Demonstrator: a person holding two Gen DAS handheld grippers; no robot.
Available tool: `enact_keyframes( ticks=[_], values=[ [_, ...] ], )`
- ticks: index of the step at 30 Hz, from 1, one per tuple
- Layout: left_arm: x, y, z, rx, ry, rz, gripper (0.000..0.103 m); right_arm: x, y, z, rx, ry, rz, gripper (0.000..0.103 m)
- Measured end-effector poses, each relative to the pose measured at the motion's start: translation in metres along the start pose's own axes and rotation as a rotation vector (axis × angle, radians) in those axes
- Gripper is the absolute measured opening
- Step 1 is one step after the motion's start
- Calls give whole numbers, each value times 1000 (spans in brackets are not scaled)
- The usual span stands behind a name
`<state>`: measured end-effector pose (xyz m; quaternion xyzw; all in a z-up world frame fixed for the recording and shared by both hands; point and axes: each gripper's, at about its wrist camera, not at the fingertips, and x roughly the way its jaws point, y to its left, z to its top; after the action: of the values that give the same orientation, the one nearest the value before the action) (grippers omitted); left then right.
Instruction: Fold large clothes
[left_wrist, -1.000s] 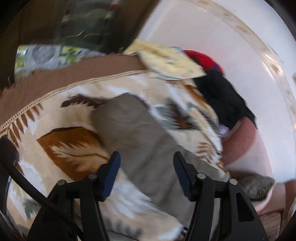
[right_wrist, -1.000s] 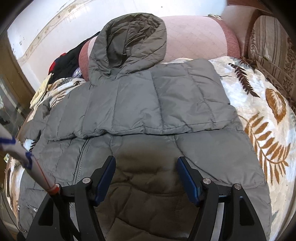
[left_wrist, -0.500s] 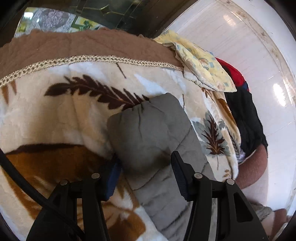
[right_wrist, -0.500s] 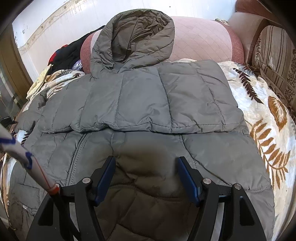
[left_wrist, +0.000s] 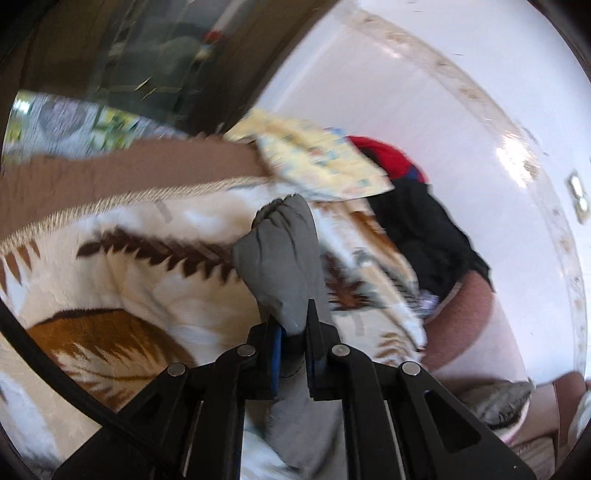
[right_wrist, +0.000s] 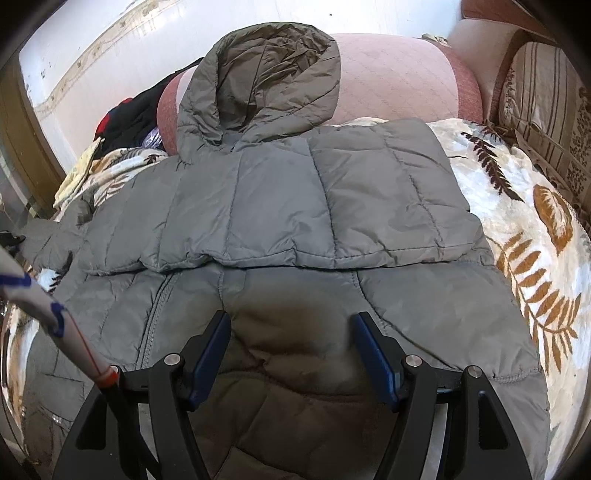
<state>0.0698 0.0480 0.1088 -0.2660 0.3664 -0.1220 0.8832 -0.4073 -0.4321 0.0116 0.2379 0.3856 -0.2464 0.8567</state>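
Now pinching a grey sleeve.
Left gripper (left_wrist: 293, 332) just clamped shut on the jacket sleeve (left_wrist: 280, 254), cuff lifted at frame centre over the leaf-print blanket (left_wrist: 122, 280) (view blurred). Right gripper (right_wrist: 291, 354) spread wide, gripping nothing, low centre above the grey hooded jacket (right_wrist: 295, 206), laid flat mid-frame.

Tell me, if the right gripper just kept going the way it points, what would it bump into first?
Most likely the grey padded jacket spread under it: the open right gripper points down at the jacket's lower panel, though depth is hard to judge.
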Motion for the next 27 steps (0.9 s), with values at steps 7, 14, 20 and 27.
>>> enact_keyframes(
  ticks=[7, 14, 20, 27],
  values=[
    [-73, -91, -1, 109, -29, -123, 9, 7, 7, -3, -48, 56, -7, 80],
    [-139, -189, -33, 249, -33, -250, 9, -11, -7, 6, 39, -7, 34, 80],
    [-175, -273, -92, 387, 12, -350, 9, -34, -22, 10, 102, -84, 50, 80],
    [-174, -344, -191, 477, 146, -458, 9, -49, -50, 13, 208, -125, 52, 80]
  ],
)
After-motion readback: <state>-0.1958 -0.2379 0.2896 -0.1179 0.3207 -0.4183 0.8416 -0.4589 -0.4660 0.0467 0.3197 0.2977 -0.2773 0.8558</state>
